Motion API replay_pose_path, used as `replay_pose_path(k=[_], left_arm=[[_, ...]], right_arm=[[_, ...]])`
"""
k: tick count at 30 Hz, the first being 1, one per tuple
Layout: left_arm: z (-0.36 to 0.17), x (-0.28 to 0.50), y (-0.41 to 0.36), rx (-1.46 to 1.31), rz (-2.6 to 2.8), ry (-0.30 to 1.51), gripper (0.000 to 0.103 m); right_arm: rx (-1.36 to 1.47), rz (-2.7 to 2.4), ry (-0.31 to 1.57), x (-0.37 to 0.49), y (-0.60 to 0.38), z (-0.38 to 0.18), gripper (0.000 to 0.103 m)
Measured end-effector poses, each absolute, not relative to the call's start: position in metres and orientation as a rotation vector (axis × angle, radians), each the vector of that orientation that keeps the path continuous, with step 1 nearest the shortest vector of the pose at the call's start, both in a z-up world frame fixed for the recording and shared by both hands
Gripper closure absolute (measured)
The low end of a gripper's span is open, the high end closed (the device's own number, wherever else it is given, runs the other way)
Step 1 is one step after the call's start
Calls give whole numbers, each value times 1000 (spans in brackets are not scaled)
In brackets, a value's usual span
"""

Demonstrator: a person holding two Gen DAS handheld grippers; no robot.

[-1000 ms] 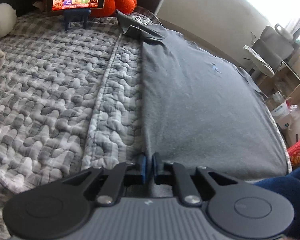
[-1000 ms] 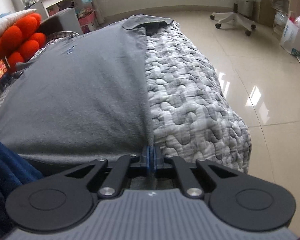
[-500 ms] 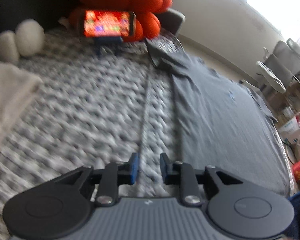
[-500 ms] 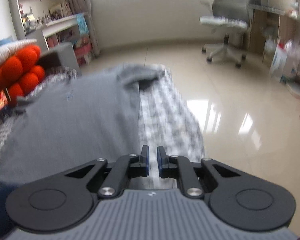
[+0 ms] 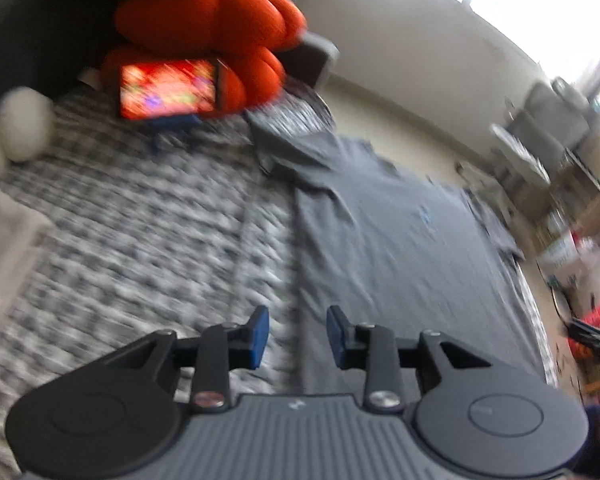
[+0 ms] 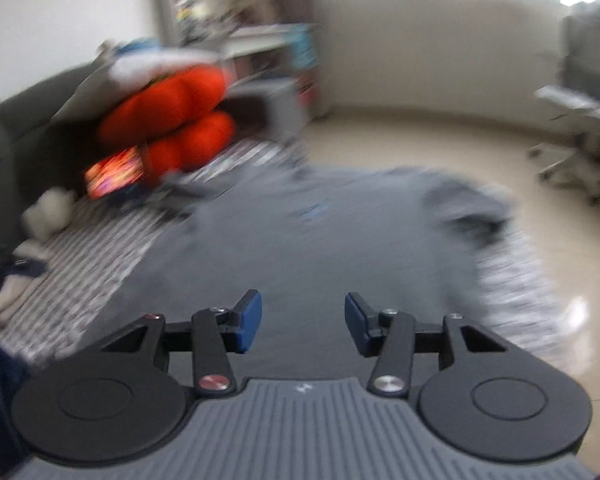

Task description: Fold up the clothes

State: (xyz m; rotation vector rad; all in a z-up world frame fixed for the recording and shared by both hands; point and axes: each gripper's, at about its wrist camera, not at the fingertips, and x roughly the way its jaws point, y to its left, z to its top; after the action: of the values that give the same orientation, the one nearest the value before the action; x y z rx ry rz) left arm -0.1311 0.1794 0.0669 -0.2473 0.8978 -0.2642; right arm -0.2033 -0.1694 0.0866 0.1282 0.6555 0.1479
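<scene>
Both grippers have let go of the shirt hem they pinched a second ago and have lifted away. Now the left gripper (image 5: 296,336) is released, jaws well apart, holding nothing; the right gripper (image 6: 303,328) is likewise spread and empty.

From the left wrist, the shirt (image 5: 388,248) lies flat on the quilt (image 5: 132,232), its long left edge running from 6 toward 12 o'clock, collar at the far end. That view alone shows a wide bare stretch of quilt at 9 o'clock, with a pale cloth (image 5: 8,248) at its left border. The phone (image 5: 168,90) glows at 11 o'clock against the orange cushion (image 5: 208,36).

From the right wrist, the shirt (image 6: 320,240) fills the middle, and only here does the bed's far edge show, at 3 o'clock, quilt (image 6: 512,280) dropping to shiny floor (image 6: 420,140). An office chair (image 6: 576,136) stands well apart at 2 o'clock; shelves (image 6: 236,12) rise at 12. Cushion (image 6: 168,124) and phone (image 6: 114,174) sit at 10 o'clock.

Both views are motion-blurred. Open quilt lies left of the shirt; on the right only a narrow strip separates it from the bed's edge.
</scene>
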Motion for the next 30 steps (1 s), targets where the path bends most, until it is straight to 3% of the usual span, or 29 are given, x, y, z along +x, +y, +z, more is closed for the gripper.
replay_pose_path(k=[2,4,5,6,11,13,15,22,26,30], left_arm=[[50,-124,162,-243,-276,954,71],[33,-115,149,-241,-267,999,71],[25,-110,143,-237,-253,1019,71],[21,-107,139,-227,-235,1034,71],[4,-97,121,-142,-200,1054,72],[-5,-96,119,-103,-167,1077,91],[-2,-99,119,-90,-176,1054,99],[8,-120,122,-21,-182,1015,100],[5,-115,131,-77,-203,1046,102],[4,-111,138,-142,-216,1053,100]], right_arm=[[127,200,704,-193,-146,66,54],[101,223,746,-186,-125,50,68],[88,234,768,-183,-115,41,80],[75,246,789,-180,-104,33,85],[37,251,881,-178,-92,7,89],[41,247,891,-182,-95,3,93],[46,243,900,-186,-99,0,94],[25,244,901,-195,-93,5,93],[12,252,888,-198,-84,11,81],[-32,315,841,-206,-58,25,81]])
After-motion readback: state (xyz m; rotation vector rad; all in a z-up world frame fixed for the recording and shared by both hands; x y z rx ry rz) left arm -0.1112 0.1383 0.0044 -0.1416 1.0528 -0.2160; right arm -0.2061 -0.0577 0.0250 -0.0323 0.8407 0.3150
